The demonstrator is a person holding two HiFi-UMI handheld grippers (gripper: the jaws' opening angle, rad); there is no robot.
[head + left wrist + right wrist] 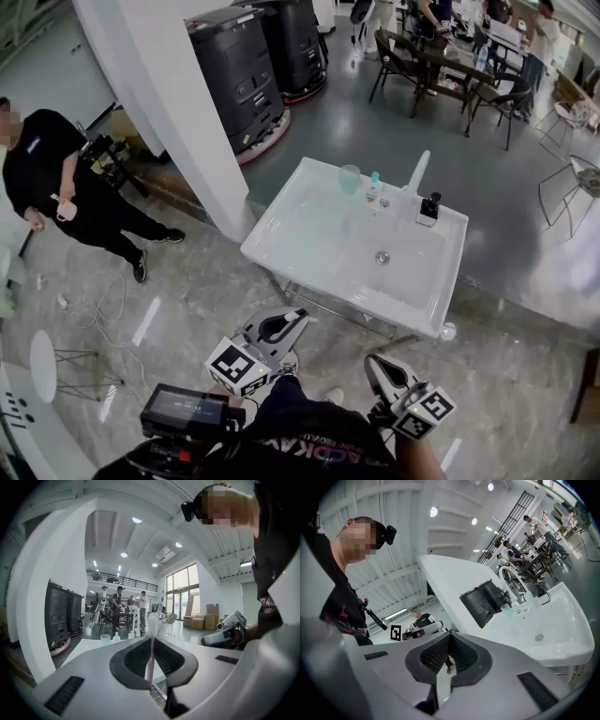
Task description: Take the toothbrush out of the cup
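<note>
A white sink (281, 239) stands ahead of me, with a pale green cup (350, 178) on its far rim beside a small bottle (374, 189) and the faucet (418, 172). My left gripper (296, 318) is held short of the sink's near edge. In the left gripper view its jaws (152, 641) are shut on a toothbrush (152, 620), pink-handled and white-headed, standing upright between the pads. The cup (105, 638) shows far beyond it. My right gripper (373, 362) hangs level near the sink's front, shut (449, 638) with nothing in it.
A person in black (47, 173) stands at the left by a white pillar (178, 112). Black machines (248, 66) stand behind it. Tables, chairs and people (441, 56) fill the back. A black object (429, 208) sits on the sink's right rim.
</note>
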